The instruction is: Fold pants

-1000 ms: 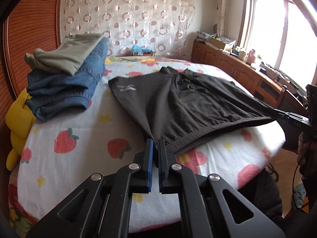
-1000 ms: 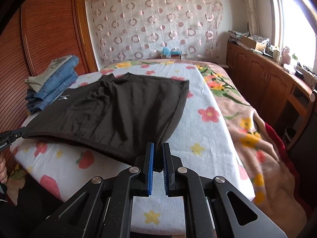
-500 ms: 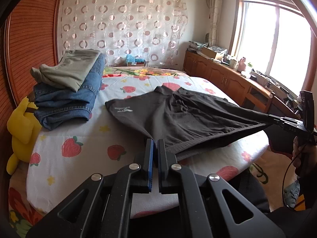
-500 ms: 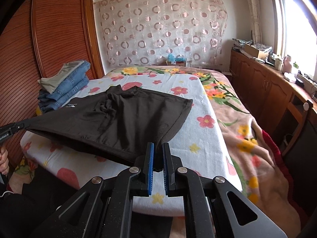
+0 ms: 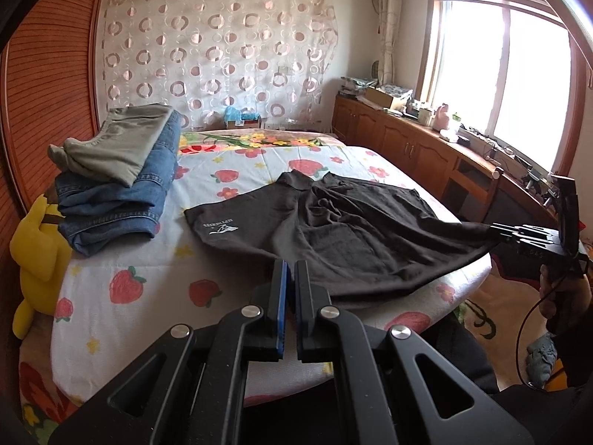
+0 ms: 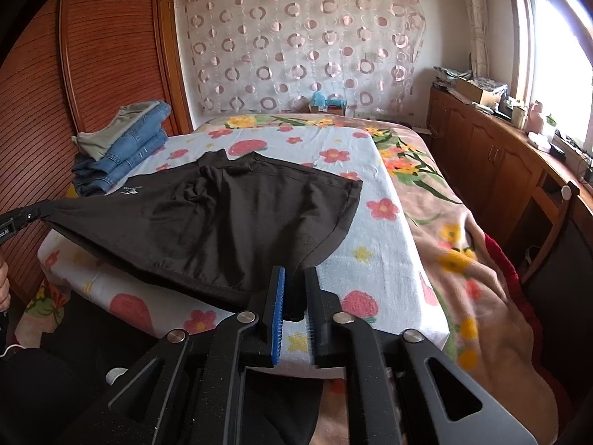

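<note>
The bed (image 5: 111, 319) carries a strawberry-and-flower printed sheet (image 6: 370, 259) and fills most of both views. A pair of dark brown pants (image 5: 363, 230) lies spread across the near half of the bed; its far portion rests on the sheet, while the near waistband edge is lifted clear of the mattress and pulled taut between the two tools. A white logo (image 5: 220, 227) shows on the leg nearest the stack. A stack of folded jeans (image 5: 118, 200) with an olive garment (image 5: 115, 144) on top sits at the left side of the bed, well apart from the pants. A yellow plush toy (image 5: 35, 256) rests just beside the stack.

The left hand-held gripper (image 5: 291, 278) is clamped nearly closed on one waistband corner. The right hand-held gripper (image 6: 294, 289) pinches the opposite corner, jaws narrowly parted around the cloth.
</note>
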`<act>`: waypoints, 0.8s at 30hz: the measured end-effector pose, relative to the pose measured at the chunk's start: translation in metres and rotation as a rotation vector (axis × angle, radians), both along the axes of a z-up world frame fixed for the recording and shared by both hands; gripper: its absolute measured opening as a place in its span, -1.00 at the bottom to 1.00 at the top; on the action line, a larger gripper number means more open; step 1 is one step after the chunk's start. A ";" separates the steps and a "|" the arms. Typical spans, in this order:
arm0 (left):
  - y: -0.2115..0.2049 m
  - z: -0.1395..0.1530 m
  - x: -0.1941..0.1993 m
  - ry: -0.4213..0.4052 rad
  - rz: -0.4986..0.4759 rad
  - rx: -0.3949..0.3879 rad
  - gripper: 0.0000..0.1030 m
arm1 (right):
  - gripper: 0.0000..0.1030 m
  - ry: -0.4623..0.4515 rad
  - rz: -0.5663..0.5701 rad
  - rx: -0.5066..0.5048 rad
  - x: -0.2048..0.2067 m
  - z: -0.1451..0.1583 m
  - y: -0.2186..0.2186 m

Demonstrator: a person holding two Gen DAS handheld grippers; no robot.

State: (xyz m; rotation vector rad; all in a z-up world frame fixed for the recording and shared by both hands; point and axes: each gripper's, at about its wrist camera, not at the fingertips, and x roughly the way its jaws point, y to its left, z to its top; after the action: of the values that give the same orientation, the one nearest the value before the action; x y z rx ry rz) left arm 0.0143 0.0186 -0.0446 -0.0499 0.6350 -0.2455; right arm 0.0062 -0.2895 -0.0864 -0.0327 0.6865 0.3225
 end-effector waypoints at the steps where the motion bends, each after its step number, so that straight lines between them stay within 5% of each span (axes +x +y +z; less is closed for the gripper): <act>1: -0.004 0.002 0.000 -0.001 -0.004 0.000 -0.91 | -0.58 -0.001 -0.005 0.006 0.003 -0.001 0.000; 6: -0.014 0.004 0.013 -0.002 -0.036 -0.003 -0.91 | -0.44 -0.006 -0.019 0.031 0.012 -0.009 0.001; 24: -0.110 0.018 0.070 -0.006 -0.254 0.025 -0.91 | -0.43 0.003 -0.024 0.077 0.023 -0.022 -0.001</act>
State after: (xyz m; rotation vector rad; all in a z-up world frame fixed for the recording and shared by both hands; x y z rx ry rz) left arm 0.0847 -0.0918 -0.0271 0.0562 0.6378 -0.4823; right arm 0.0293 -0.2902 -0.1081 0.0492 0.6765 0.3262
